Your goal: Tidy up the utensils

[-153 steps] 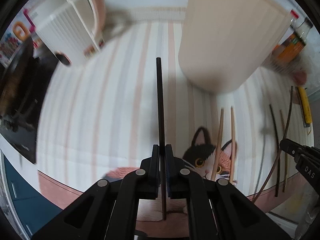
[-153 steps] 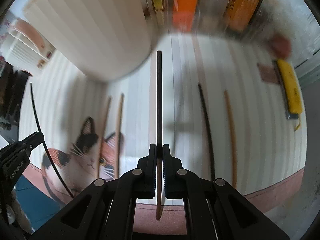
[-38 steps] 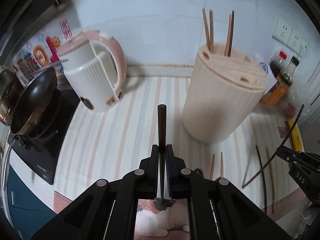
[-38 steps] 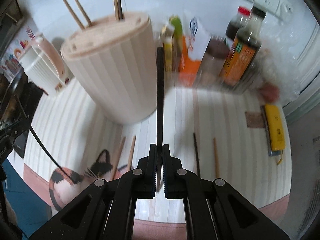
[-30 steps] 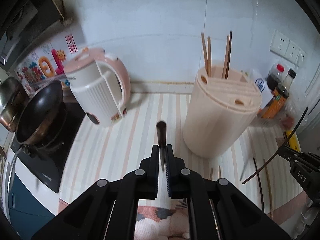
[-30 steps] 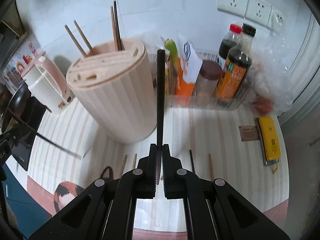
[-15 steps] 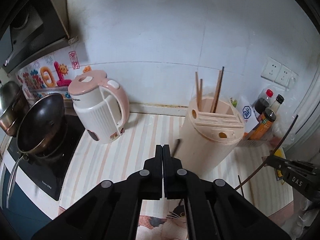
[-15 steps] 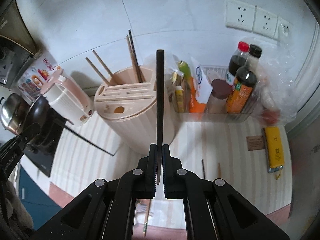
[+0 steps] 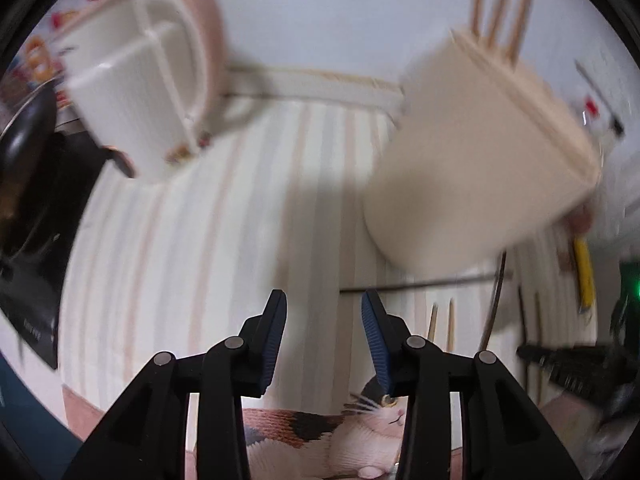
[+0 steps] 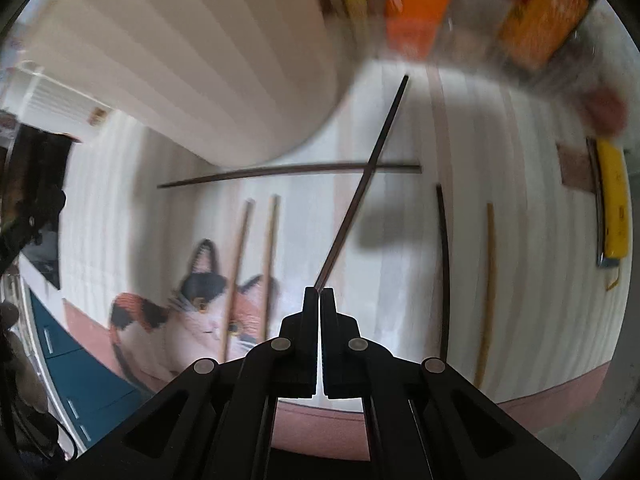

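My left gripper [image 9: 323, 312] is open and empty, low over the striped mat. A dark chopstick [image 9: 420, 285] lies crosswise on the mat just beyond it, in front of the beige utensil holder [image 9: 476, 168], which has several wooden chopsticks [image 9: 496, 12] standing in it. My right gripper [image 10: 319, 294] is shut on a dark chopstick [image 10: 360, 188] that slants up and right, crossing above the lying dark chopstick [image 10: 288, 174]. Two wooden chopsticks [image 10: 256, 264] lie over the cat print. A dark chopstick [image 10: 443, 264] and a wooden one [image 10: 486, 288] lie to the right.
A pink and white kettle [image 9: 148, 88] stands at the back left, next to a black stove [image 9: 28, 184]. Orange packets and bottles [image 10: 480, 12] stand behind the holder. A yellow object [image 10: 612, 196] lies at the right edge. The right gripper's body [image 9: 576, 364] shows at the left view's right side.
Both grippers have dropped from high above the holder to just over the mat. My left gripper has opened and its dark chopstick now lies on the mat. The right still holds its chopstick, now slanted.
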The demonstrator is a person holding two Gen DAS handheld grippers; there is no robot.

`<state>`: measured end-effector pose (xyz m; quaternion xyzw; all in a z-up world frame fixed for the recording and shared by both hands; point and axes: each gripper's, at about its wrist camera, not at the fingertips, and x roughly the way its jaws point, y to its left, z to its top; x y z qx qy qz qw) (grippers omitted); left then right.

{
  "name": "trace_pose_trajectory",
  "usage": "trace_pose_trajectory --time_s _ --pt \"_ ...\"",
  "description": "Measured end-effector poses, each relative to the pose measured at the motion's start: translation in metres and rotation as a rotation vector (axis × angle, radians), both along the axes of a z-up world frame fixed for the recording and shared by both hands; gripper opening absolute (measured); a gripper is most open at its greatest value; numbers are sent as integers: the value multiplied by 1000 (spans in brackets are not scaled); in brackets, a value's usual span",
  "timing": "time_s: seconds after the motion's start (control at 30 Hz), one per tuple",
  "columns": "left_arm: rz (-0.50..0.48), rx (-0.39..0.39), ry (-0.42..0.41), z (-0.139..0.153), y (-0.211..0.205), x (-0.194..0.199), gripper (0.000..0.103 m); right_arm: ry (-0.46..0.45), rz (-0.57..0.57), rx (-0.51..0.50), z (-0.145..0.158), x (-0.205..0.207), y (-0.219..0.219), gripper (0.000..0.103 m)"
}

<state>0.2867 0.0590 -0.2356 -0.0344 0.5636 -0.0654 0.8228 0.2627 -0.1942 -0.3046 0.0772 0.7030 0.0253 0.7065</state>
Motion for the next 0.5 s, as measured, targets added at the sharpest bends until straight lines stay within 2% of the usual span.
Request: trace_pose_trajectory --time_s 0.1,0.2,0.3,0.4,0.5 --pt "-137 82 12 -20 -24 -5 36 48 -42 -21 -22 -1 -11 1" --pt "-227 154 20 -36 -41 -9 37 69 -128 28 -38 -6 -28 1" --pt "-217 100 88 -49 -44 -11 37 50 -207 102 -45 -15 -41 2" --pt "-207 0 167 -58 -56 -22 36 18 -266 170 -46 -31 -49 3" --pt "-237 -46 235 -72 -81 -42 36 -1 -278 177 -46 -46 -53 4"
